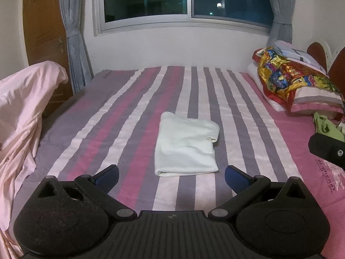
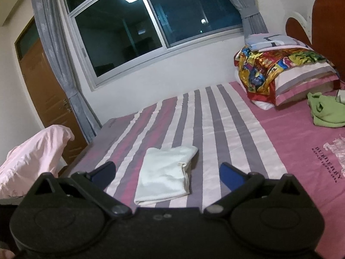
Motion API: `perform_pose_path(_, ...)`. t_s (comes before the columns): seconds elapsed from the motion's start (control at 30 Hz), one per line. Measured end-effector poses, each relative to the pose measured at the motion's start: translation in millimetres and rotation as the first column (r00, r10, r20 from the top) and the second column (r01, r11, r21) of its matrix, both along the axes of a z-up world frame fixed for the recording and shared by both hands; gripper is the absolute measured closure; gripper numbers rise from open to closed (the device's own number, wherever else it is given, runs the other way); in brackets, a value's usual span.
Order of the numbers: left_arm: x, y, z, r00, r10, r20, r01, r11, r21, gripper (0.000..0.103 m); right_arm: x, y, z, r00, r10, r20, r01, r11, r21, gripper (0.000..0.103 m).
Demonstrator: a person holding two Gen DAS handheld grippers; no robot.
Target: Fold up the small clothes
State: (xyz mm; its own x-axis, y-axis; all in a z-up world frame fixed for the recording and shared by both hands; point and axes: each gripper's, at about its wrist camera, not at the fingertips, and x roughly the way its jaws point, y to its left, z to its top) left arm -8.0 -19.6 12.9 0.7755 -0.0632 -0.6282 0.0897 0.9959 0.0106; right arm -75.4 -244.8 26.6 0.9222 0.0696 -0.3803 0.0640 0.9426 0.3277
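Observation:
A small white cloth [image 1: 186,147] lies folded into a rectangle on the striped bed sheet [image 1: 133,116]. My left gripper [image 1: 171,178] hovers just short of its near edge, open, with nothing between the blue pads. In the right wrist view the same white cloth [image 2: 165,173] sits between the spread fingers of my right gripper [image 2: 167,173], which is open and holds nothing. Part of the right gripper's black body [image 1: 326,150] shows at the right edge of the left wrist view. A crumpled green garment [image 2: 325,112] lies on the pink part of the bed, far right.
A pale pink garment [image 1: 23,116] is heaped at the bed's left edge. Pillows with a colourful cloth [image 1: 289,79] and folded items on top stand at the headboard [image 2: 330,21], right. A window [image 1: 185,0] with grey curtains and a wooden door [image 1: 43,32] are behind.

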Motion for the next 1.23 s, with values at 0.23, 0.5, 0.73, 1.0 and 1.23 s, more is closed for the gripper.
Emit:
perform_pose_path(0.23,1.6,-4.0,-0.5,1.000,-0.001,-0.003,0.001,1.000,-0.004,0.000,0.5,-0.1,0.8,1.000,0.001,0.002,-0.001,1.000,-0.005,0.001)
perform_pose_path(0.5,5.0,-9.4,-5.2,1.000,-0.006,-0.010,0.006,1.000,-0.017,0.000,2.0,0.8,0.9,1.000,0.001,0.000,-0.001,1.000,-0.005,0.001)
perform_pose_path(0.73,12.7,-12.6,-11.8,0.999,-0.012,-0.030,0.011,1.000,-0.029,0.000,7.8,-1.3,-1.2,1.000,0.000,-0.012,0.000,1.000,-0.007,0.001)
perform_pose_path(1.0,25.6,-13.7,-21.5,0.998,-0.030,-0.055,0.028,0.998,-0.051,0.000,19.0,-3.8,-5.3,1.000,-0.005,-0.024,0.005,1.000,-0.012,0.001)
perform_pose_path(1.23,28.1,-18.5,-26.5,0.995,-0.095,0.012,0.096,0.994,-0.054,0.000,23.5,-5.4,-9.2,1.000,-0.013,-0.027,0.013,1.000,-0.008,0.001)
